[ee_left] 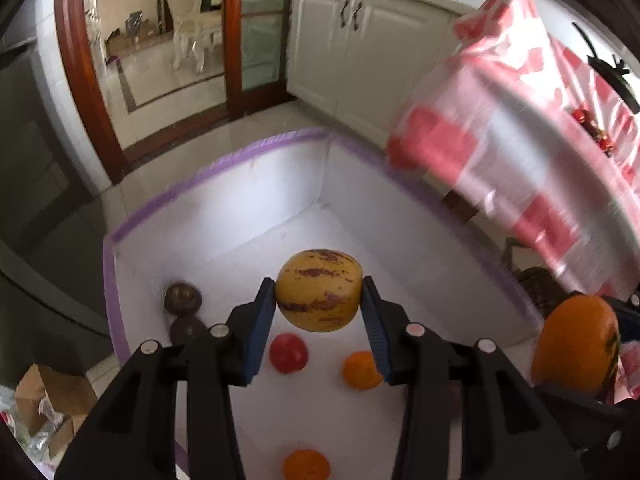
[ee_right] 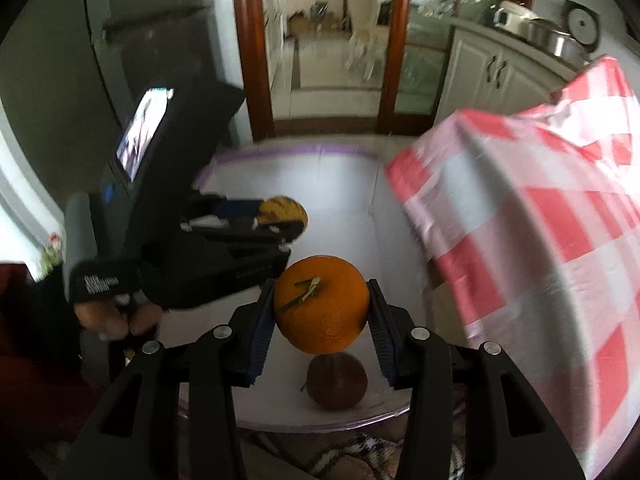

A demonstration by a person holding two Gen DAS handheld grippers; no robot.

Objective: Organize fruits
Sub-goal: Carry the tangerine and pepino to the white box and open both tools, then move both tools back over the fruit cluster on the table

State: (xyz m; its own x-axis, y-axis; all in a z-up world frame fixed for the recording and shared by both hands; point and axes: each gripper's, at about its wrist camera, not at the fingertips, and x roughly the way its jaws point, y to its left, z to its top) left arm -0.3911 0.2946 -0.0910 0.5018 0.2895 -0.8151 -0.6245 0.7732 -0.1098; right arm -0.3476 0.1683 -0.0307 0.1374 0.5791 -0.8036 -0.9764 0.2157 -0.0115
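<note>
A round yellow fruit streaked with purple [ee_left: 319,290] sits clamped in the left gripper [ee_left: 319,300] above the white purple-rimmed box [ee_left: 224,200]. The right gripper [ee_right: 321,312] pinches a stemmed orange [ee_right: 321,308] nearby. I'd lower each gently into bare floor, clear of the red fruit [ee_left: 288,353], before letting go.

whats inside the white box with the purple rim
In the white purple-rimmed box: two dark brown round fruits, a red fruit and two small oranges. The gripper's black fingers and its held yellow purple-streaked fruit hide part of the floor.
</note>
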